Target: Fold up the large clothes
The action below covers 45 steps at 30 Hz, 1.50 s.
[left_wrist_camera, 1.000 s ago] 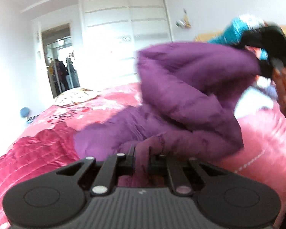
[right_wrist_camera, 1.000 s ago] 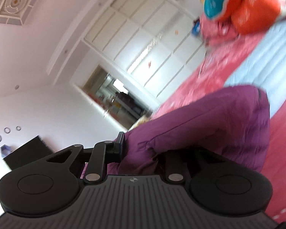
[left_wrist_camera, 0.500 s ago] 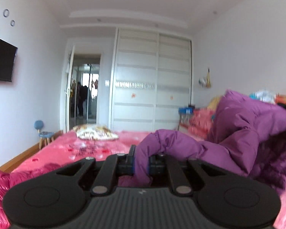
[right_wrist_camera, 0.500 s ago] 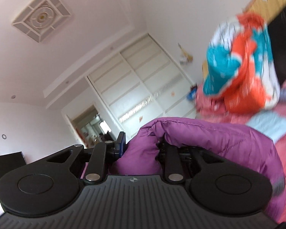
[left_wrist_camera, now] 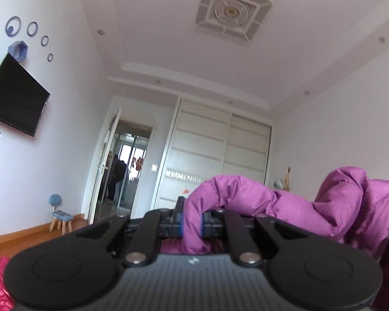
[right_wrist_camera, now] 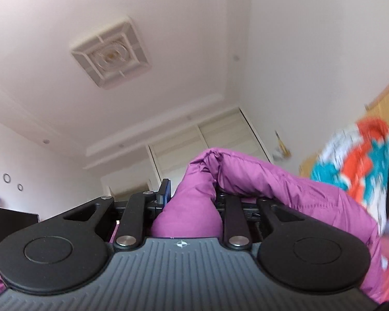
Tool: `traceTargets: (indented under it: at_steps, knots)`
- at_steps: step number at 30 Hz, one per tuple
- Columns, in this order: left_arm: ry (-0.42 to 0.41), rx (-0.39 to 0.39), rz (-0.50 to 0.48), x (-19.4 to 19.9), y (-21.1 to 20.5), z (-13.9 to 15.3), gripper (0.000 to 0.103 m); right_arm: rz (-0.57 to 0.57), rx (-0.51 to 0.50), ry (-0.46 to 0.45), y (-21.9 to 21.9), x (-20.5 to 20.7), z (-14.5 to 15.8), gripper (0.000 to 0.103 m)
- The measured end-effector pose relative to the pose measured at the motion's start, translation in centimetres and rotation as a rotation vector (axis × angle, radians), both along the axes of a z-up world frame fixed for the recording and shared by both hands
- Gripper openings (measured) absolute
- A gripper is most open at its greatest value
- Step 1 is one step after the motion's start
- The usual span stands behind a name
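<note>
The left gripper (left_wrist_camera: pixel 192 223) pinches one bunch of the purple coat (left_wrist_camera: pixel 285 215), the right gripper (right_wrist_camera: pixel 192 207) another; the coat hangs slung between them (both aimed ceilingward), its length running gripper to gripper.

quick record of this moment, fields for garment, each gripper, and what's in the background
garment: purple puffer jacket, bunched, held by both grippers
left gripper: shut on a fold of the jacket
right gripper: shut on a thicker bunch of the jacket
view: both cameras tilted up toward the ceiling light
background: white wardrobe, wall TV, open doorway, blue stool
right side: orange and teal bedding, blurred
</note>
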<state>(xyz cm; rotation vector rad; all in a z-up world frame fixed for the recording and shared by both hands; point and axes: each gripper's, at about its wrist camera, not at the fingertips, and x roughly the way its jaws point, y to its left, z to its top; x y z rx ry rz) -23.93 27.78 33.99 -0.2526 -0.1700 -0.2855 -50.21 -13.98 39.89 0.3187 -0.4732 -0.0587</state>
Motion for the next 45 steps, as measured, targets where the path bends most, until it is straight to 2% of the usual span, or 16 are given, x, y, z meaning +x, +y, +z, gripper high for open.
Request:
traceTargets:
  at_steps: [6, 8, 10, 14, 18, 22, 29, 32, 33, 35, 37, 39, 40, 43, 45]
  knots:
    - [0.003, -0.059, -0.002, 0.3, 1.1, 0.6, 0.008, 0.008, -0.051, -0.088, 0.2, -0.6, 2.9, 0.028]
    - [0.017, -0.063, 0.009, 0.4, 1.3, 0.8, 0.008, 0.044, -0.041, -0.066, -0.4, 1.1, 3.1, 0.028]
    - [0.042, -0.060, 0.029, 1.2, 1.0, 0.5, 0.008, 0.073, -0.022, -0.012, -1.8, 4.6, 2.2, 0.029]
    - [0.114, -0.025, 0.078, 3.7, 1.0, -0.5, 0.008, 0.142, 0.026, 0.145, -3.6, 12.7, -1.4, 0.028]
    - [0.237, 0.036, 0.139, 8.7, 0.5, -3.0, 0.008, 0.159, 0.084, 0.298, -5.4, 21.6, -6.6, 0.029]
    - [0.334, 0.068, 0.182, 14.5, 0.2, -5.6, 0.008, 0.141, 0.109, 0.411, -5.9, 29.4, -11.6, 0.029]
    - [0.433, 0.129, 0.248, 22.2, -1.0, -9.5, 0.008, 0.129, 0.151, 0.577, -6.8, 41.5, -19.7, 0.030]
    - [0.503, 0.198, 0.253, 24.6, -2.3, -12.4, 0.008, 0.104, 0.168, 0.675, -7.5, 45.9, -23.3, 0.035]
    - [0.528, 0.220, 0.253, 25.4, -2.7, -13.1, 0.008, 0.102, 0.178, 0.704, -8.3, 47.6, -23.7, 0.039]
    - [0.575, 0.256, 0.248, 26.4, -3.1, -15.0, 0.008, 0.104, 0.194, 0.758, -8.9, 49.6, -26.7, 0.050]
    - [0.612, 0.273, 0.246, 26.9, -3.4, -16.4, 0.009, 0.083, 0.181, 0.801, -9.1, 50.7, -28.8, 0.086]
    - [0.649, 0.282, 0.233, 27.1, -3.2, -17.6, 0.016, 0.048, 0.131, 0.831, -8.9, 51.0, -30.6, 0.100]
    - [0.666, 0.288, 0.228, 27.0, -3.4, -18.2, 0.019, 0.044, 0.110, 0.847, -8.5, 51.1, -31.7, 0.100]
    - [0.699, 0.302, 0.228, 26.2, -3.1, -19.3, 0.025, 0.035, 0.079, 0.892, -10.4, 52.8, -31.5, 0.100]
    - [0.712, 0.293, 0.223, 25.3, -2.8, -19.5, 0.035, 0.039, 0.078, 0.899, -10.8, 52.0, -32.2, 0.101]
